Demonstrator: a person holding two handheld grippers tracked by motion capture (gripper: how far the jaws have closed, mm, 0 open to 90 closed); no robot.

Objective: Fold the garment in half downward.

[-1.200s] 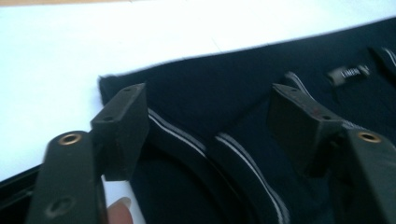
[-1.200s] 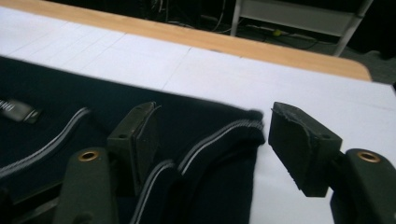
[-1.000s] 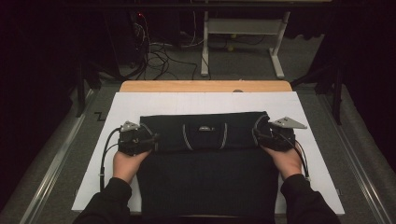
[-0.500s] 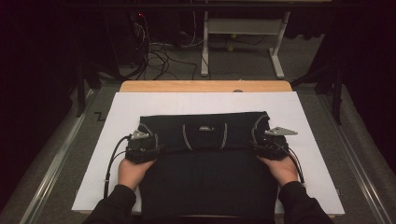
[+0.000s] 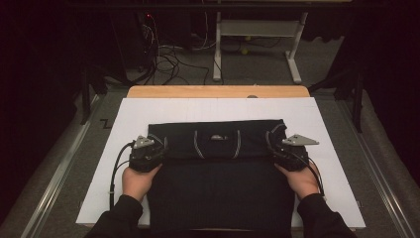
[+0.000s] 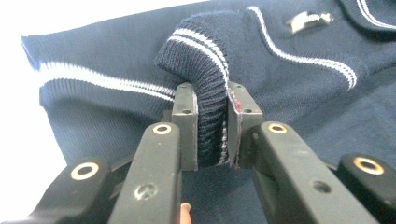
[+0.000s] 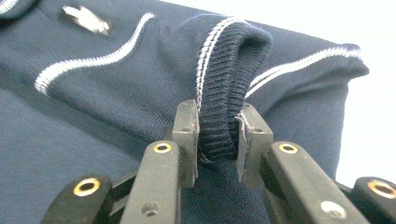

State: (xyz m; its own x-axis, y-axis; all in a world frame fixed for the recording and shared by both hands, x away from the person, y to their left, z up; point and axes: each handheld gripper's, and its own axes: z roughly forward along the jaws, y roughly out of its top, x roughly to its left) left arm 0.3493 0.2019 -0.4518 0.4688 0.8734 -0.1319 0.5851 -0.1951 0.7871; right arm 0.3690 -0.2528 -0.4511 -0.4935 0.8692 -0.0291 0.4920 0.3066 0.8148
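With the left gripper (image 6: 212,135) and right gripper (image 7: 218,140) having just closed, each now clamped on a ribbed cuff of the navy sweater (image 5: 218,173), an uneven pull could skew the fold.

A wooden counter (image 5: 218,91) at frame centre carries a white sheet (image 5: 317,119); a dark folded sweater (image 5: 218,188) lies on it.

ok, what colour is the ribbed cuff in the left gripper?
Navy blue with two thin white stripes; the cuff shows best in the left gripper view.
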